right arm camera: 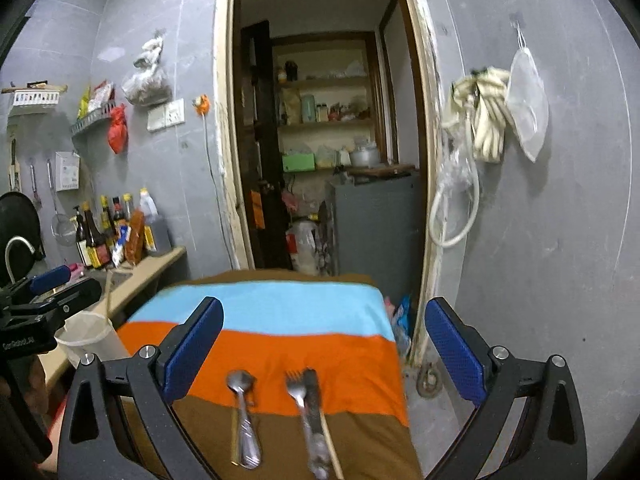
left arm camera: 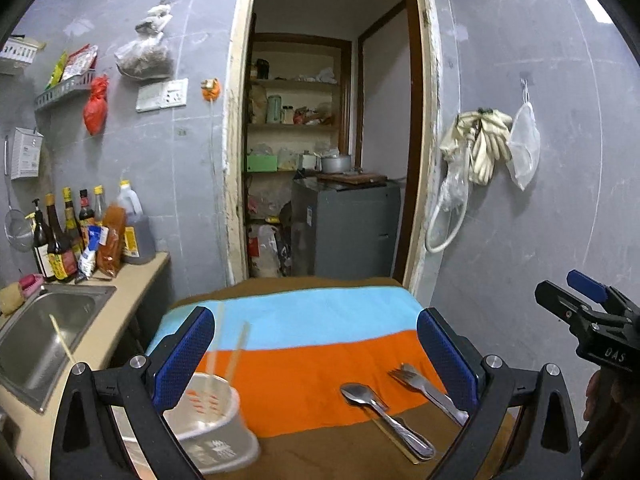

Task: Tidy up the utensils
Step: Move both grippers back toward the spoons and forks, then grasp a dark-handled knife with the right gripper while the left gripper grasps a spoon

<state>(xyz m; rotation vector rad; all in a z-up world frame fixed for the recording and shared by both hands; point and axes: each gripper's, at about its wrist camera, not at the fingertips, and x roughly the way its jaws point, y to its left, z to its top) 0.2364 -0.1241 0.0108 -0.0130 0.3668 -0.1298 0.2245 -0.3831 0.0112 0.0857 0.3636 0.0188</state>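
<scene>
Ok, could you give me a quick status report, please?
Both grippers, left and right, open, empty. Spoon, fork on striped cloth; white holder at left. Nothing blocking.

A small home kitchen: a steel sink [left arm camera: 44, 332] set in the tabletop [left arm camera: 132, 280] at left, sauce bottles [left arm camera: 60, 236] behind it, a strainer [left arm camera: 16, 228] on the grey wall, and pantry shelves [left arm camera: 296, 128] through the far doorway.

Cloth [right arm camera: 280, 344] in sky-blue, orange and brown bands; silver spoon [right arm camera: 244, 412], white holder [left arm camera: 216, 420], blue-padded gripper [left arm camera: 316, 356].
</scene>
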